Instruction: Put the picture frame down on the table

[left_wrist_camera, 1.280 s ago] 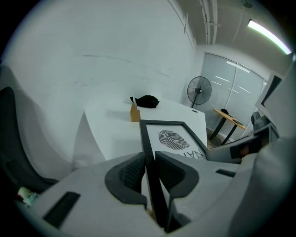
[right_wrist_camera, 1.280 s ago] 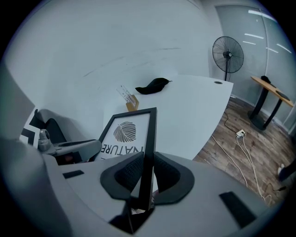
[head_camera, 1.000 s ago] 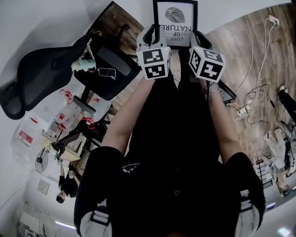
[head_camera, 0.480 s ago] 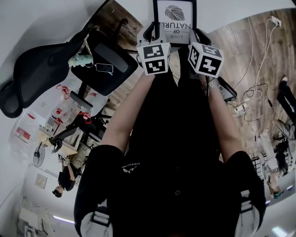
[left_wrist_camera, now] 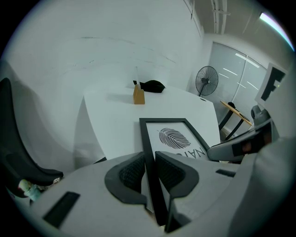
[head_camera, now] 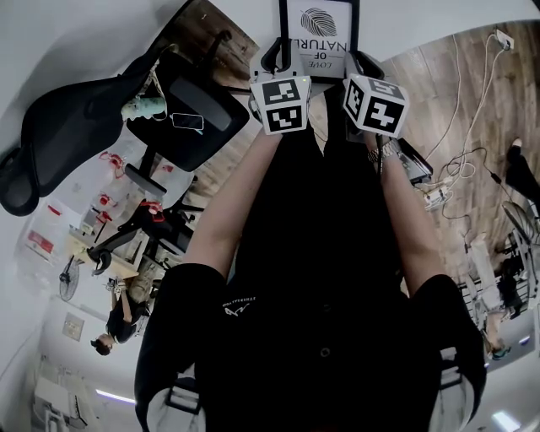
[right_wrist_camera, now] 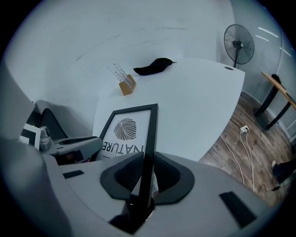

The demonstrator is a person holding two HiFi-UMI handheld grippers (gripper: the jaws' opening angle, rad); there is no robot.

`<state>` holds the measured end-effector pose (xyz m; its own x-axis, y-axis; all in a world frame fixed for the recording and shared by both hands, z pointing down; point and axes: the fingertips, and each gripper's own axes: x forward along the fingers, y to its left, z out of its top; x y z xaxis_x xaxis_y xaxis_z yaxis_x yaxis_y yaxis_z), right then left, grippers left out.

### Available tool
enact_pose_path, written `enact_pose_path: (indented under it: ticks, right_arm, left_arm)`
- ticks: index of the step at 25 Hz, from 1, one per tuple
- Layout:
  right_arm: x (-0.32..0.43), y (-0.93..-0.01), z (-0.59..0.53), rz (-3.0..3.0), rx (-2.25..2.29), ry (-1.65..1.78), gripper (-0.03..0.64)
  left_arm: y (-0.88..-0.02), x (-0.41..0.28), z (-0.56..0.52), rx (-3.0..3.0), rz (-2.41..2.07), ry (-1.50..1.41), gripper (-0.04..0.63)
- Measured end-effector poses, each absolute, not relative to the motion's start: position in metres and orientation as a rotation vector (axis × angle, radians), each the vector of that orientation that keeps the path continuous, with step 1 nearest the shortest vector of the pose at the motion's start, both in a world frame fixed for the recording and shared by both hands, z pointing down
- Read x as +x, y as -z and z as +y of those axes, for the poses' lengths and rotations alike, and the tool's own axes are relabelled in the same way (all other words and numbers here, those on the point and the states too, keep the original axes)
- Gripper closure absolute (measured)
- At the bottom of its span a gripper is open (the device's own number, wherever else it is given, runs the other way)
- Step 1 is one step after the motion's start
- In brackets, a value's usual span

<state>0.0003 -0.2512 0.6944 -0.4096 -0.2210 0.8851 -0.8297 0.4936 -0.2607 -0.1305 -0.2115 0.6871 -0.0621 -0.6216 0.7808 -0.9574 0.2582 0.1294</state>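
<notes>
A black picture frame (head_camera: 319, 34) with a leaf print and lettering is held over the near edge of the white table (head_camera: 422, 21). My left gripper (left_wrist_camera: 149, 172) is shut on the frame's (left_wrist_camera: 172, 139) left rail, which runs between its dark pads. My right gripper (right_wrist_camera: 147, 173) is shut on the frame's (right_wrist_camera: 132, 127) right rail in the same way. In the head view both marker cubes sit just below the frame, left gripper (head_camera: 277, 61) and right gripper (head_camera: 361, 63). Whether the frame touches the table I cannot tell.
On the far part of the table lie a small wooden block with thin sticks (right_wrist_camera: 125, 84) and a black cloth-like item (right_wrist_camera: 155, 65). A black office chair (head_camera: 126, 118) stands left of me. Cables and a power strip (head_camera: 443, 194) lie on the wooden floor at right. A standing fan (right_wrist_camera: 239, 44) is beyond the table.
Both grippers and the frame have sunk slightly toward the table's edge; the grips look the same.
</notes>
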Motion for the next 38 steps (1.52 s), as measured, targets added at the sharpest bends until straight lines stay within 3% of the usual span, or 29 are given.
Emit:
enact_pose_path:
  ticks: [17,26,31,35,38]
  right_arm:
    - [0.003,-0.701,-0.249,-1.858,0.882,-0.932,0.545]
    - [0.003,-0.694,-0.250,-1.882,0.914,-0.931,0.499]
    - [0.005,-0.681,-0.252,-1.901,0.960,-0.893,0.603]
    - [0.002,-0.677,-0.247,-1.921,0.972,-0.890,0.617]
    - [0.001,-0.674,-0.241,-1.931,0.980,-0.886,0.617]
  left_arm:
    - [-0.696,-0.127,-0.209,1.466,-1.756,-0.560,0.517]
    - [-0.684,-0.135,-0.207,1.459,-1.758,-0.523,0.488]
    - [-0.671,-0.128,-0.205,1.501,-1.754,-0.522,0.499]
    - [-0.666,-0.127,-0.201,1.526,-1.763,-0.542,0.574]
    - [-0.665,-0.125,-0.195,1.544,-1.748,-0.553,0.588]
